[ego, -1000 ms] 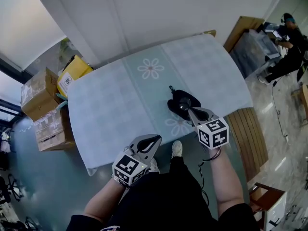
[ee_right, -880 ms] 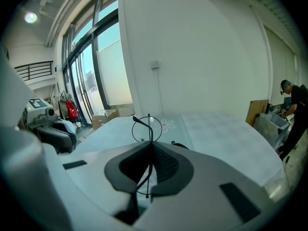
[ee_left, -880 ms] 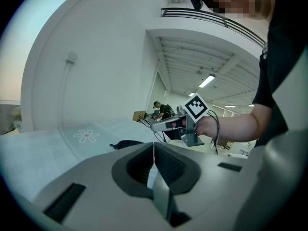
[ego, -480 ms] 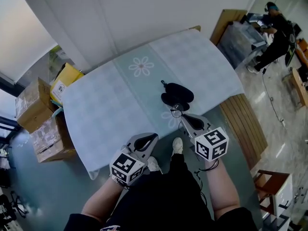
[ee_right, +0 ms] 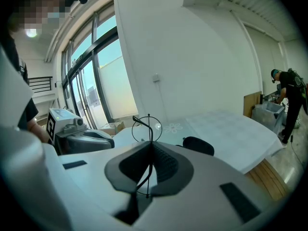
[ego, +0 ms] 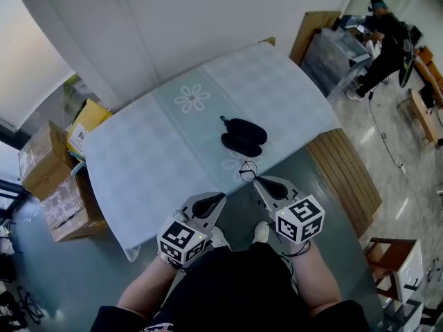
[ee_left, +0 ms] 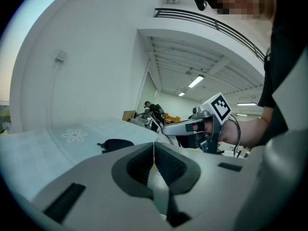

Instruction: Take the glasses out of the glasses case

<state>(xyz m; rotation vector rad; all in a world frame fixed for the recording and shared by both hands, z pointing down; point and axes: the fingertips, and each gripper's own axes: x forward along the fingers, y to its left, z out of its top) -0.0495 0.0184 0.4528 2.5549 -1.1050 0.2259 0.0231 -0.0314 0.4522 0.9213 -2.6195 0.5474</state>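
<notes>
A black glasses case [ego: 243,135] lies open on the pale checked tablecloth [ego: 145,158]; it shows as a dark lump in the left gripper view [ee_left: 115,144] and in the right gripper view [ee_right: 198,145]. Thin wire-rimmed glasses [ego: 247,171] hang over the table's near edge, held in my right gripper [ego: 257,182], which is shut on them. In the right gripper view the frame [ee_right: 148,127] stands up from between the closed jaws. My left gripper [ego: 220,200] is shut, holds nothing, and hovers off the table's near edge, left of the right one.
Cardboard boxes [ego: 48,178] stand on the floor left of the table. A slatted wooden bench [ego: 347,178] lies to the right. A person [ego: 381,30] works at a desk in the far right corner. A white wall runs behind the table.
My right gripper has drawn back from the case toward me, carrying the glasses out over the table's near edge. The case stays open on the table. The left gripper has barely moved.
</notes>
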